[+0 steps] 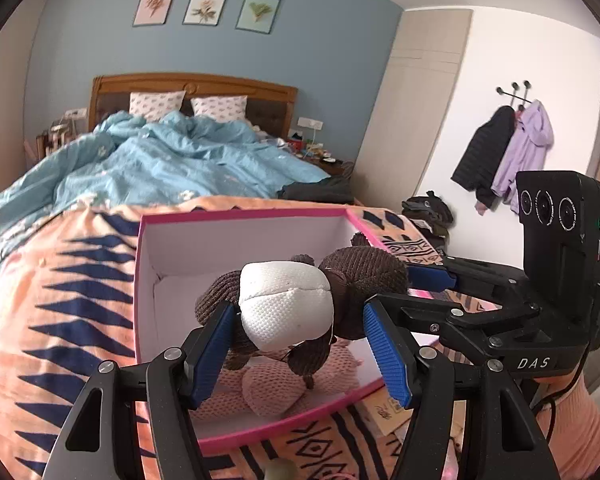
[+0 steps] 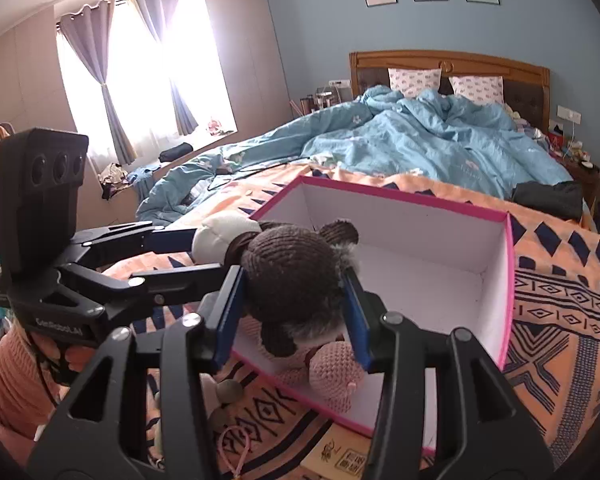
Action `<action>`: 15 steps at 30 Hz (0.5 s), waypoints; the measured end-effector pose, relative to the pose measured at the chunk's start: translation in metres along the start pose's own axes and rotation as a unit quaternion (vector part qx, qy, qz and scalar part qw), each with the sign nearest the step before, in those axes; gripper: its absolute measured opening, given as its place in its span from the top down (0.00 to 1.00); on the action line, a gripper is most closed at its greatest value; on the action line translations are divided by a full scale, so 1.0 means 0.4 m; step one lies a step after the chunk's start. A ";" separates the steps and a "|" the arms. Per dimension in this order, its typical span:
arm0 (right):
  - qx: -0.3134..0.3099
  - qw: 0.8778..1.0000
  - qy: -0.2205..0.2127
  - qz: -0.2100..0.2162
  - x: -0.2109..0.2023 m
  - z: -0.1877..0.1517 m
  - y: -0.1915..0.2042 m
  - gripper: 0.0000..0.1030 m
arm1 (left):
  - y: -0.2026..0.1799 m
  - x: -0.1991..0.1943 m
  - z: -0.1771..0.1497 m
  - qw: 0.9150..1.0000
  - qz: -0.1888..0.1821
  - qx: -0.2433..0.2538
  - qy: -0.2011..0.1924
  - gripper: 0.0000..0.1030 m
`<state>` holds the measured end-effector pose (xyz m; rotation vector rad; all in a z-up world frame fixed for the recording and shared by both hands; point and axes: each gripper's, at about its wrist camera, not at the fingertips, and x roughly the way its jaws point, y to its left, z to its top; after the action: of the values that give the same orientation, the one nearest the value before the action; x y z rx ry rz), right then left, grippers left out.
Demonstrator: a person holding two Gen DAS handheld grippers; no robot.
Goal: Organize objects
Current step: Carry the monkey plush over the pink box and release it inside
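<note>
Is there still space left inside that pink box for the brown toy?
Yes. The pink box has bare white floor toward its far wall. Its near corner is crowded by the pink knitted toy, under the brown toy.
</note>
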<state>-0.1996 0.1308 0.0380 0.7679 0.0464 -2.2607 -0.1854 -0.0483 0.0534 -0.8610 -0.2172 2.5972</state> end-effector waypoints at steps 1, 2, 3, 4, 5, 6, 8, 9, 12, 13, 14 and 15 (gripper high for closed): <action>-0.001 1.000 0.005 -0.001 0.013 0.001 -0.004 0.52 | 0.006 0.007 -0.002 1.000 0.001 -0.003 0.003 0.36; 0.000 1.000 0.012 -0.002 0.030 0.001 -0.009 0.52 | 0.015 0.017 -0.004 1.000 0.002 -0.009 0.008 0.36; 0.001 1.000 0.017 -0.003 0.043 0.001 -0.013 0.52 | 0.023 0.026 -0.005 1.000 0.004 -0.014 0.012 0.36; 0.001 1.000 0.021 -0.004 0.053 0.001 -0.015 0.52 | 0.029 0.035 -0.008 1.000 0.009 -0.017 0.016 0.36; 0.001 1.000 0.027 -0.004 0.066 0.001 -0.018 0.52 | 0.034 0.043 -0.009 1.000 0.012 -0.019 0.020 0.36; 0.004 0.999 0.031 -0.004 0.078 0.001 -0.024 0.52 | 0.041 0.051 -0.010 0.999 0.015 -0.023 0.023 0.36; 0.008 0.999 0.043 -0.003 0.105 0.001 -0.033 0.52 | 0.056 0.066 -0.013 0.999 0.022 -0.031 0.031 0.36; 0.012 0.999 0.049 -0.001 0.118 0.001 -0.038 0.51 | 0.064 0.073 -0.015 0.998 0.025 -0.035 0.034 0.36; 0.023 0.997 0.070 0.000 0.159 -0.004 -0.050 0.49 | 0.088 0.088 -0.019 0.997 0.036 -0.052 0.041 0.36; 0.027 0.997 0.076 -0.002 0.176 -0.006 -0.052 0.49 | 0.095 0.091 -0.021 0.997 0.038 -0.060 0.043 0.36; 0.028 0.996 0.080 -0.006 0.186 -0.008 -0.053 0.49 | 0.099 0.093 -0.022 0.996 0.042 -0.064 0.044 0.36; 0.032 0.996 0.083 -0.013 0.194 -0.011 -0.056 0.49 | 0.103 0.093 -0.023 0.996 0.047 -0.068 0.043 0.36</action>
<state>-0.2548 0.0986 -0.0115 0.9936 0.0639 -2.2259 -0.2200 -0.0702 0.0151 -1.0505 -0.3398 2.6489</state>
